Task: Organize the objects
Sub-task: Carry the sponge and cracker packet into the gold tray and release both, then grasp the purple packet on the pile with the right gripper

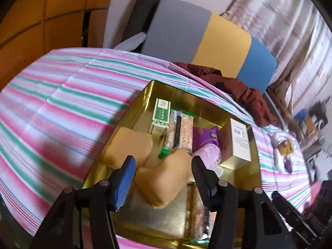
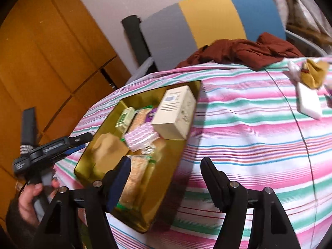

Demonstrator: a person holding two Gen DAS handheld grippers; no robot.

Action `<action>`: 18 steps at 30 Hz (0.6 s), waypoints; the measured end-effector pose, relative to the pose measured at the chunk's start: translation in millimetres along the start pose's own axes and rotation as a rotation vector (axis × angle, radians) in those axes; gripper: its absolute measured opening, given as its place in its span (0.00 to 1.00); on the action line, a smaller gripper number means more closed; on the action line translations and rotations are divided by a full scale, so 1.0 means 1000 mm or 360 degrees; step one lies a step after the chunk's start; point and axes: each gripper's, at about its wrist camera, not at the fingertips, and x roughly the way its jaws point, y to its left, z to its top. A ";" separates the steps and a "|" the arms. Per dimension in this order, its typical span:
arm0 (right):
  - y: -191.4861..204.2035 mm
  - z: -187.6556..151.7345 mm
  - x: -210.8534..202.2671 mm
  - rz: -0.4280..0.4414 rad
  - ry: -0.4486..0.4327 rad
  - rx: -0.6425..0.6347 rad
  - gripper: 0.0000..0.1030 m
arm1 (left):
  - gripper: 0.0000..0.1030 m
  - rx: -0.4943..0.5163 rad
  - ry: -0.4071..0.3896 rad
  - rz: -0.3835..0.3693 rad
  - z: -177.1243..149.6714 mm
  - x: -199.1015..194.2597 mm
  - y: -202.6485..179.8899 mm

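Observation:
A gold tin [image 1: 182, 92] sits on the striped tablecloth and holds several packets: a green box [image 1: 161, 114], a cream box [image 1: 238, 145], a purple packet [image 1: 205, 138], a pink packet [image 1: 209, 153] and tan bread-like packs. My left gripper [image 1: 162, 166] is open above the tin, its fingers on either side of a tan pack [image 1: 166, 180] without touching it. My right gripper [image 2: 166, 168] is open and empty over the tin's right edge [image 2: 186, 137]. The left gripper also shows in the right wrist view [image 2: 79, 141], beside the tin.
Loose items lie on the cloth to the right: a white flat pack [image 2: 309, 101], a mustard-yellow packet [image 2: 313, 74] and a small purple item [image 1: 287, 164]. A dark red cloth [image 2: 244, 51] lies by a grey, yellow and blue chair [image 2: 207, 16]. Wooden cabinets [image 2: 41, 51] stand at left.

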 end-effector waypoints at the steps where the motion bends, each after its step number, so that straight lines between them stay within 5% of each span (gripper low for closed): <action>1: -0.002 0.000 0.000 -0.0012 -0.0003 0.0007 0.68 | 0.55 -0.0014 0.0007 -0.0020 -0.003 0.001 -0.001; 9: -0.015 0.005 -0.014 -0.0134 -0.0079 -0.0003 0.71 | 0.55 0.0214 0.0028 -0.0092 -0.019 0.000 -0.049; 18: -0.071 0.001 -0.033 -0.0254 -0.0110 0.0177 0.71 | 0.55 0.0273 0.0044 -0.0260 -0.027 -0.003 -0.082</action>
